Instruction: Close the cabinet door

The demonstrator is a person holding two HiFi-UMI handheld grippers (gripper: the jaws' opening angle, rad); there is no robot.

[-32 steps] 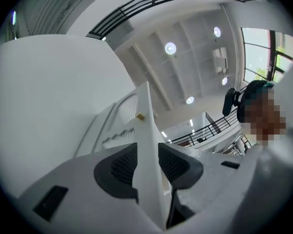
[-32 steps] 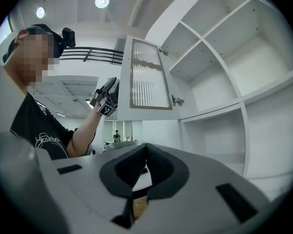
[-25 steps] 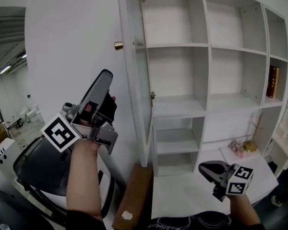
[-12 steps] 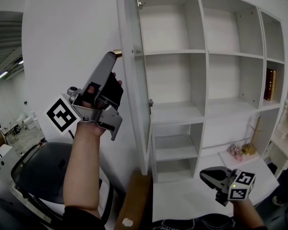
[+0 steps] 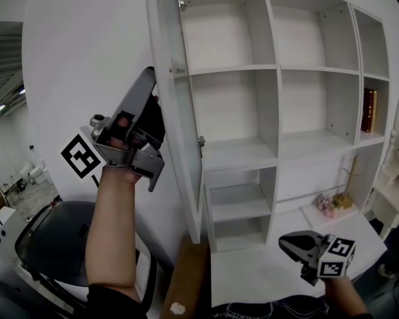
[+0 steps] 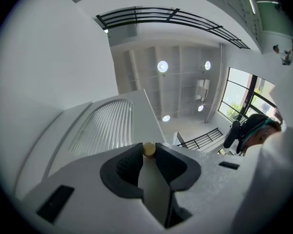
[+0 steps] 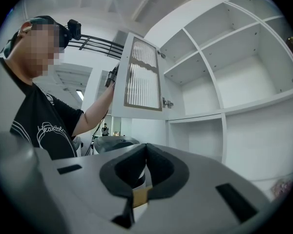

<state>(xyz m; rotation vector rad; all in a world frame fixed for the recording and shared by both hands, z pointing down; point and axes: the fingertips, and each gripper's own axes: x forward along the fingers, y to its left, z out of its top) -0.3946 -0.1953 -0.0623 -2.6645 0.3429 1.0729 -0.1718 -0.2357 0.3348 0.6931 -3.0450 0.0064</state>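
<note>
Left gripper [image 6: 149, 152]: jaws narrowed to a small gap, just been closing; pads against both sides of the brass knob [image 6: 149, 149], which sits right at the tips.
Brass knob: fixed on the outer face of the cabinet door [image 6: 107, 126], beside its ribbed panel [image 6: 105, 128].
Cabinet door: swung wide open, seen nearly edge-on in the head view [image 5: 176, 111], hinged at the left side of the cabinet [image 5: 279, 72]; upper left compartment uncovered behind it.
Right gripper [image 7: 145, 150]: jaws shut tip to tip, nothing between the pads; touching nothing.
Left hand [image 5: 123, 168]: raised, forearm coming up from the lower edge of the head view, gripper [image 5: 151, 78] tilted upward with its tips at the door's outer face; marker cube [image 5: 80, 156] turned toward the camera.
Right hand [image 5: 332, 288]: low, near the bottom right of the head view, holding its gripper [image 5: 284, 241] about level and pointing toward the cabinet, well apart from the door.
Hidden: knob itself not visible in the head view, covered by the left gripper's body; contact readable only in the left gripper view.
Cut off: right hand cropped by the bottom edge of the head view; top of the door cropped by the upper edge.
Hard to make out: small things on the cabinet's lower right shelf, too dim to name; dark book [image 5: 369, 110] upright on a right-hand shelf.
</note>
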